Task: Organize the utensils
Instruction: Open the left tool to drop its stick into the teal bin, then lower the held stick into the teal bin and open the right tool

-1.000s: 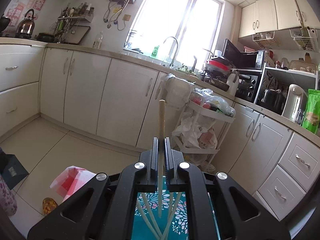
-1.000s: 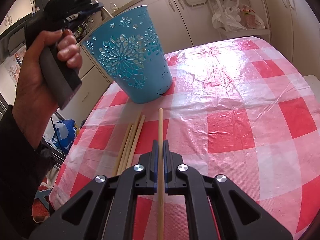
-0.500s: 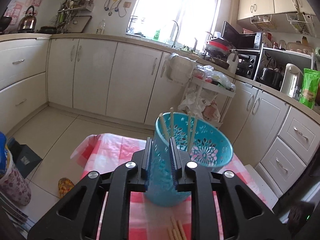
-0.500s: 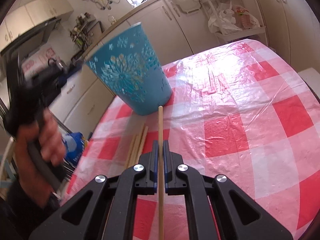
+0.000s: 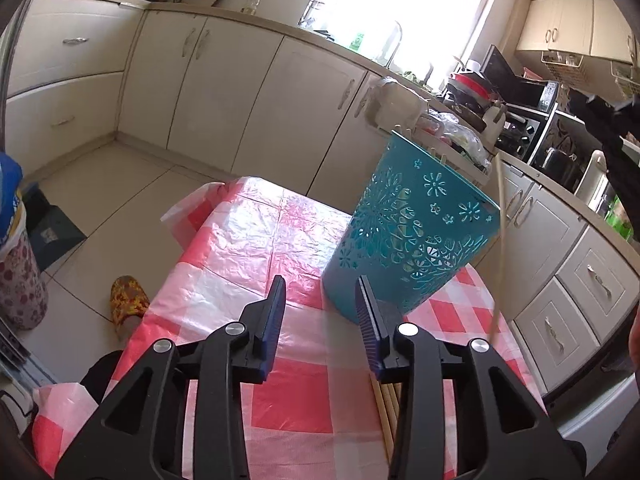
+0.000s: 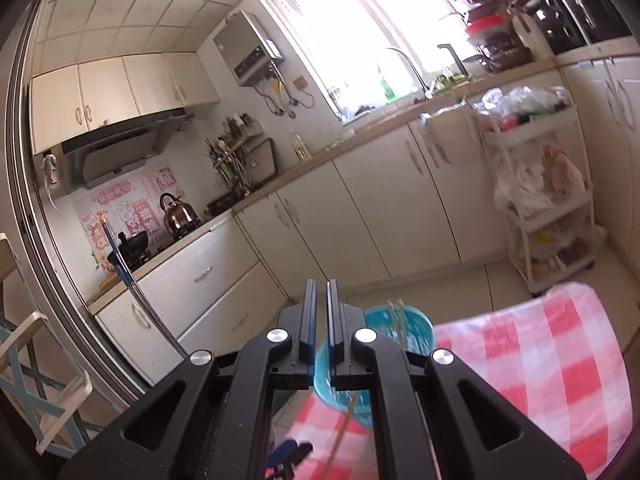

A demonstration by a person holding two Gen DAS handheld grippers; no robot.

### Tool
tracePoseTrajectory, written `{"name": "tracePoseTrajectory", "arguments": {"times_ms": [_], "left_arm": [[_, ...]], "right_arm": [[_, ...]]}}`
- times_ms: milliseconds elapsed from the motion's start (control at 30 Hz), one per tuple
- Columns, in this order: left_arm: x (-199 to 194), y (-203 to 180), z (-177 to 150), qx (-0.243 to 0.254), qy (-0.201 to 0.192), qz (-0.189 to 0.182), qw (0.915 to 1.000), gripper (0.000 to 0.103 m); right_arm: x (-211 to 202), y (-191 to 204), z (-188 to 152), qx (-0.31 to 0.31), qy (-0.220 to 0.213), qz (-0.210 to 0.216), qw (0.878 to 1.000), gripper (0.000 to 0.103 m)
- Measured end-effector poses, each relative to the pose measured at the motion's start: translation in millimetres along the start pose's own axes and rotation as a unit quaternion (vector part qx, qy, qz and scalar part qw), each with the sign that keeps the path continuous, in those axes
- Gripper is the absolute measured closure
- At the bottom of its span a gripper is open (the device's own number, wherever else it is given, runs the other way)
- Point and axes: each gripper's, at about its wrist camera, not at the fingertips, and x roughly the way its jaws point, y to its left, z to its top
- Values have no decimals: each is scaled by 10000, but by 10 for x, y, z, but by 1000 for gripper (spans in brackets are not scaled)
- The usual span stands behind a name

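Note:
A teal cut-out basket (image 5: 412, 232) stands on the red-checked table (image 5: 280, 248) with chopstick tips (image 5: 400, 129) above its rim. My left gripper (image 5: 320, 280) hovers low in front of the basket's left side. Its jaws are opening and nothing is between them. Loose chopsticks (image 5: 386, 400) lie on the cloth under its right finger. My right gripper (image 6: 320, 284) is raised above the basket (image 6: 416, 328), jaws together. The chopstick (image 5: 499, 240) it carries hangs down beside the basket and shows faintly under the fingers (image 6: 344, 424).
Cream cabinets and a counter run along the far wall. A white trolley (image 6: 540, 200) stands past the table (image 6: 540, 360). A slipper (image 5: 126, 300) and a floral container (image 5: 16, 272) are on the floor at left, and a chair (image 6: 24, 360) is at the far left.
The left gripper let its chopstick go into the basket, sank toward the table and opened. The right gripper rose off the table; its chopstick swung from pointing forward to hanging down.

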Motion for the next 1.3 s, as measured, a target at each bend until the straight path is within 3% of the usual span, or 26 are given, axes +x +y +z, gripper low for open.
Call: {"name": "tracePoseTrajectory", "arguments": {"times_ms": [267,367,433,500,533,567,633,800,833,867,900,967,1067,1167,1300], "left_arm": [[108,179,30,-523,148,-174,9984,64],[99,240,23,-671,103,-220,9974,64],[32,316,37,-870,-27,-188,9960,64],[-84,432,77,-1095,-307,-31,9935,64],[-129,477,90,-1177,-400,42,9922,64],[-160,514,104,-1234,-459,102,9912,63],[-171,557,123,-1228,-479,203,9911,61],[-141,623,67,-1319,-391,216,9903,61],[-144,623,74,-1313,-420,221,9902,60],[-143,632,74,-1309,-426,221,9902,59],[-134,645,71,-1325,-407,203,9901,59],[-126,660,52,-1347,-396,187,9899,59],[-112,673,44,-1344,-372,181,9901,58],[-101,664,34,-1293,-352,177,9908,57],[-76,636,28,-1240,-284,183,9917,57]], "right_arm": [[252,-66,81,92,244,-127,9996,97],[277,-53,-154,15,978,-73,9952,97],[291,-30,-535,-114,1726,-83,9849,96],[343,23,-991,-298,2485,-118,9681,89],[388,58,-1272,-458,2903,-175,9557,78],[445,99,-1498,-592,3193,-201,9456,71],[590,175,-1847,-851,3602,-277,9286,71],[947,319,-2148,-1285,3679,-574,9192,71],[1017,343,-2189,-1440,3694,-720,9152,75],[1062,361,-2237,-1611,3736,-839,9097,87],[1085,345,-2289,-1767,3787,-910,9039,92],[1045,403,-2332,-2145,3670,-997,8997,96],[915,374,-2237,-1954,3557,-894,9096,97],[662,343,-1857,-1324,3097,-500,9402,97],[390,385,-1055,-786,1968,-113,9772,97]]}}
